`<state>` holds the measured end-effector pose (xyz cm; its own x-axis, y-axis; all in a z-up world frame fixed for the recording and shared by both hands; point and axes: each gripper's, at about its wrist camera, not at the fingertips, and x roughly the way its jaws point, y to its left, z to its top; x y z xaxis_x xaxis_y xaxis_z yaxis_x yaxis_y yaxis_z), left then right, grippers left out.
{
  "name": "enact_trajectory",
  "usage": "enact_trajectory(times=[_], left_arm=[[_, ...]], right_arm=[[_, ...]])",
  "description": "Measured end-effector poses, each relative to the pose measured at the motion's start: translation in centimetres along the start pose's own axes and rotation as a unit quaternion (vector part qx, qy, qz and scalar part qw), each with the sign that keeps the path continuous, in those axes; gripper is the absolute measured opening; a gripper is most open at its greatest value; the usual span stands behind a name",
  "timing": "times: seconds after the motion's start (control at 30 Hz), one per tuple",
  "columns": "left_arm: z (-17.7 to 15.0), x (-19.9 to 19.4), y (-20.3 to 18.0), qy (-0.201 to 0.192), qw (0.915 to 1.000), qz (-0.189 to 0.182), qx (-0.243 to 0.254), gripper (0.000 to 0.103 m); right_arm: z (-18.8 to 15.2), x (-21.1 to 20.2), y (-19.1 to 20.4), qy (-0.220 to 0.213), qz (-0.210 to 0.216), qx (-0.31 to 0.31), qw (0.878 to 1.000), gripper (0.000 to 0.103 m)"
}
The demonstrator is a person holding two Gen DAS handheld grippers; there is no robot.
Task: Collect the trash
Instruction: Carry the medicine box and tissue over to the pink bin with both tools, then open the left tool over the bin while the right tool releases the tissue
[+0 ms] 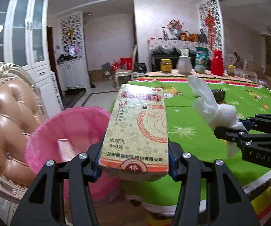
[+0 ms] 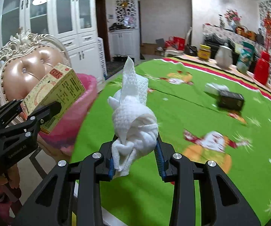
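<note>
My left gripper (image 1: 135, 162) is shut on a cream medicine box (image 1: 137, 128) with red print, held at the table's left edge beside a pink-lined trash bin (image 1: 65, 124). The box (image 2: 54, 92) and left gripper (image 2: 39, 111) also show in the right wrist view, in front of the bin (image 2: 77, 113). My right gripper (image 2: 135, 154) is shut on a crumpled white paper towel (image 2: 133, 116) above the green tablecloth (image 2: 192, 169). The right gripper (image 1: 235, 130) and towel (image 1: 210, 105) appear at the right of the left wrist view.
A small black box (image 2: 229, 99) and a white scrap (image 2: 212, 87) lie on the table. Jars, a white jug (image 1: 184, 64) and a red container (image 1: 217, 62) stand along the far edge. A padded chair (image 1: 5, 116) stands behind the bin, which holds a pink box (image 1: 65, 148).
</note>
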<state>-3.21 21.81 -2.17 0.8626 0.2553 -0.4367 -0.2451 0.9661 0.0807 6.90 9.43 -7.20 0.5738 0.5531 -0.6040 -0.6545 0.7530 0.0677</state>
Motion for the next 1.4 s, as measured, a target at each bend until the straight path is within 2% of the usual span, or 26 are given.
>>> enact_trajectory(times=[0.3, 0.53, 0.63, 0.97, 1.1, 1.17, 1.2, 1.23, 1.27, 1.4], left_arm=[[0.4, -0.2, 8.1, -0.001, 0.9982, 0.046, -0.037, 0.051], [1.3, 1.2, 12.9, 0.004, 0.996, 0.074, -0.05, 0.052], [1.4, 2.4, 14.5, 0.016, 0.9955, 0.075, -0.055, 0.049], [0.4, 5.9, 17.6, 0.042, 0.9942, 0.071, -0.069, 0.048], [0.5, 6.6, 18.4, 0.042, 0.9926, 0.077, -0.084, 0.048], [0.6, 6.9, 18.7, 0.044, 0.9918, 0.08, -0.09, 0.049], [0.6, 7.2, 18.9, 0.046, 0.9913, 0.083, -0.091, 0.056], [0.6, 7.2, 18.8, 0.048, 0.9908, 0.088, -0.091, 0.065], [0.6, 7.2, 18.7, 0.047, 0.9901, 0.096, -0.091, 0.076], [0.2, 6.4, 18.6, 0.037, 0.9893, 0.107, -0.091, 0.078]], right_arm=[[3.7, 3.7, 4.9, 0.001, 0.051, -0.039, 0.998, 0.034], [6.7, 6.9, 8.4, 0.007, 0.083, -0.057, 0.995, 0.035], [7.5, 8.4, 9.8, 0.012, 0.088, -0.068, 0.994, 0.035], [9.1, 12.2, 12.3, 0.028, 0.095, -0.085, 0.991, 0.035], [9.3, 13.3, 12.9, 0.033, 0.098, -0.085, 0.991, 0.039], [9.3, 13.9, 13.2, 0.036, 0.103, -0.084, 0.99, 0.048], [9.2, 14.1, 13.1, 0.038, 0.105, -0.083, 0.99, 0.067], [9.1, 14.2, 13.1, 0.039, 0.103, -0.082, 0.991, 0.08], [9.0, 14.1, 13.0, 0.033, 0.101, -0.081, 0.991, 0.079], [8.2, 13.7, 12.3, 0.033, 0.097, -0.084, 0.991, 0.079]])
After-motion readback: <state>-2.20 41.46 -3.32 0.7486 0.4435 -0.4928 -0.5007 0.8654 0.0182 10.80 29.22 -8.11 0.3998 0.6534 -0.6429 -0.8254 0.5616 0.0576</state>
